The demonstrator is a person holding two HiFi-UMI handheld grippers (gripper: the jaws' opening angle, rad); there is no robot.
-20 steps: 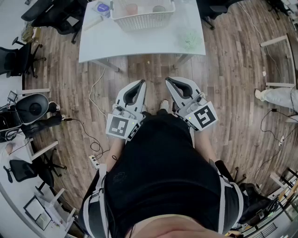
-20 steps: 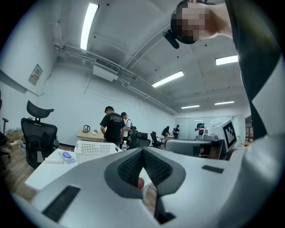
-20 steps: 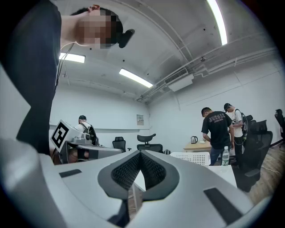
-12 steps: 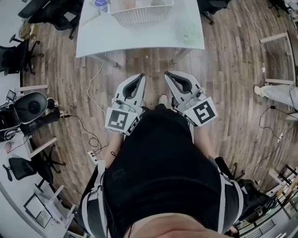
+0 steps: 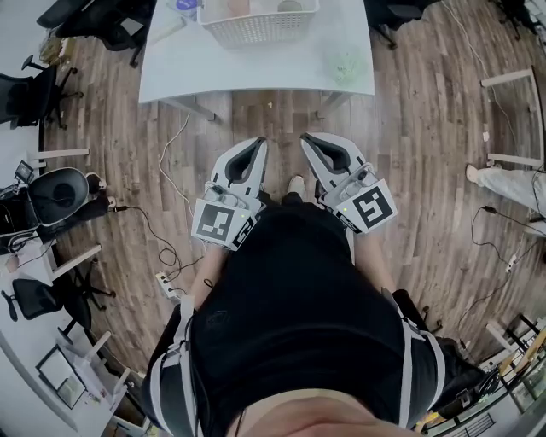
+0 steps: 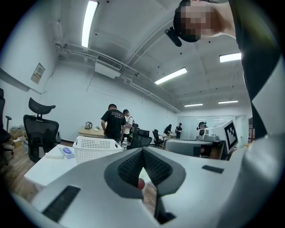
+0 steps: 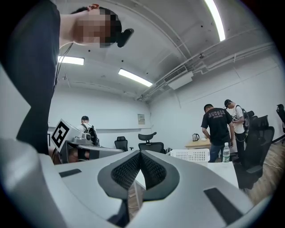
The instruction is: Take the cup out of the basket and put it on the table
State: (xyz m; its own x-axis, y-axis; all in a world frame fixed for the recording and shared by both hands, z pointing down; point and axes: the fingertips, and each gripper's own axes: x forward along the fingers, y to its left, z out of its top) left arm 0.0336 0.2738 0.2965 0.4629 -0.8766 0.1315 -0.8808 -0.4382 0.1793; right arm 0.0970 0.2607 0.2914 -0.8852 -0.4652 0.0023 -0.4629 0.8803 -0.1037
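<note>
Head view: cup (image 5: 232,7) in basket (image 5: 256,30) on table (image 5: 256,72), well ahead of both grippers. Left gripper (image 5: 258,145), right gripper (image 5: 307,139) both pinched closed, empty, pointing forward; left one lines up nearer.

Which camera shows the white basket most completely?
The left gripper view: the basket stands side-on, nearly whole, on the table. The head view cuts it off at the top edge; the right gripper view shows it small and distant.
</note>
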